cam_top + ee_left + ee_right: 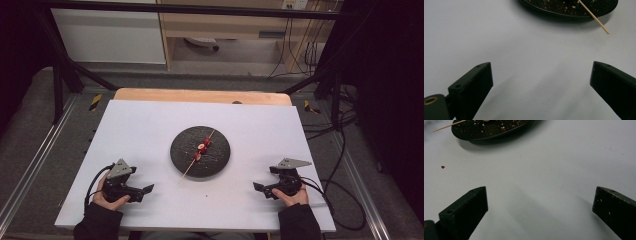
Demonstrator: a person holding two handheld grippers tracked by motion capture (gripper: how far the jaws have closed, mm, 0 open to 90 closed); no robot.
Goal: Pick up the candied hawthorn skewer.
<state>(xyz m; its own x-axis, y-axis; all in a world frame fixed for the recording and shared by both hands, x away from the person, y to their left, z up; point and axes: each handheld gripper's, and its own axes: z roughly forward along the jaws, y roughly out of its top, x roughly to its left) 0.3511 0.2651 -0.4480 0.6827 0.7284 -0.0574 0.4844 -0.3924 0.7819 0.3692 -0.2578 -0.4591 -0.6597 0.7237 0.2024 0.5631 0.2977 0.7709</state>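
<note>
A round black plate (215, 160) sits at the middle of the white table. Across it lies a thin wooden skewer (197, 152) with a few red pieces threaded on, its bare end sticking out over the plate's near left rim. My left gripper (145, 192) rests near the front left of the table, held by a hand, jaws wide apart with nothing between them. My right gripper (259, 189) rests at the front right, also open and empty. The plate's edge (574, 12) and the skewer's tip (599, 23) appear in the left gripper view; the plate (491, 131) shows in the right gripper view.
The white table top (150, 130) lies on a wooden board (200, 95). A tiny red crumb (442, 167) lies on the table near the plate. Black frame struts and cables stand around the table's sides and back.
</note>
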